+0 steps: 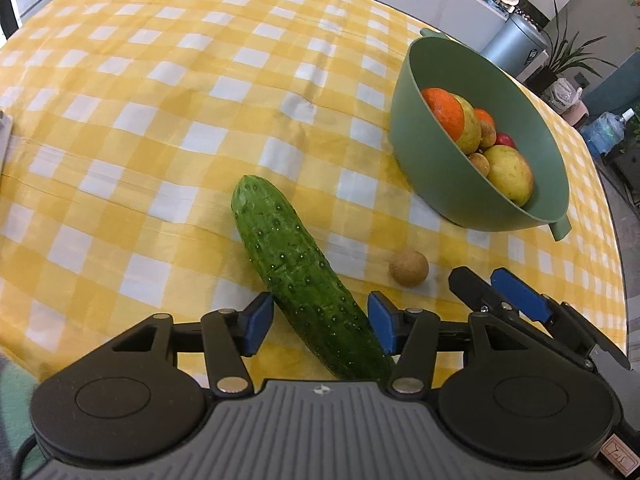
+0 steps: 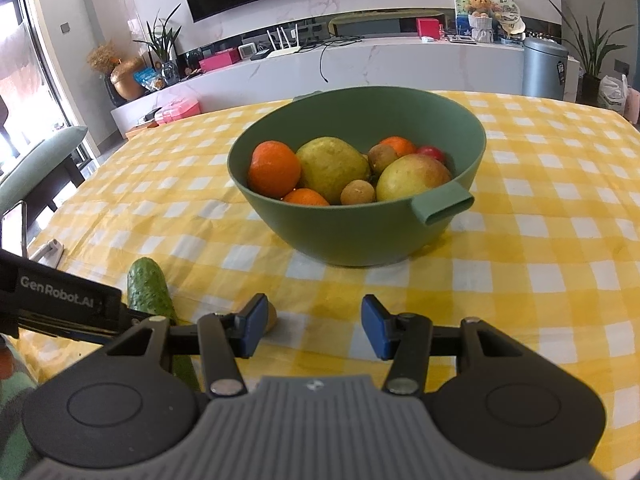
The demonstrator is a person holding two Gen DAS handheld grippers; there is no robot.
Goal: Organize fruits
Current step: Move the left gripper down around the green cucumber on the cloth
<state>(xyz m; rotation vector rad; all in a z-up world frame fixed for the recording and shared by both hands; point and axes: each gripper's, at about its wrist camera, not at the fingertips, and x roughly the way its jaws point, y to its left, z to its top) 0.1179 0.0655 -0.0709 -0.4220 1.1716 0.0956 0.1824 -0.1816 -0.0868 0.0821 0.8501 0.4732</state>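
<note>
Bumpy green cucumber (image 1: 304, 280) lies diagonally beside fruit-filled green bowl (image 1: 420, 152).

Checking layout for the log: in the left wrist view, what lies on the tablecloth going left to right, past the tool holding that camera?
cucumber → small brown fruit → right tool → green bowl of fruit, farther back

Wide open yellow-checked tablecloth (image 1: 160, 120) left of the cucumber (image 1: 296, 276); green fruit bowl (image 1: 420, 168) blocks right, small brown fruit (image 1: 409, 268) between.
</note>
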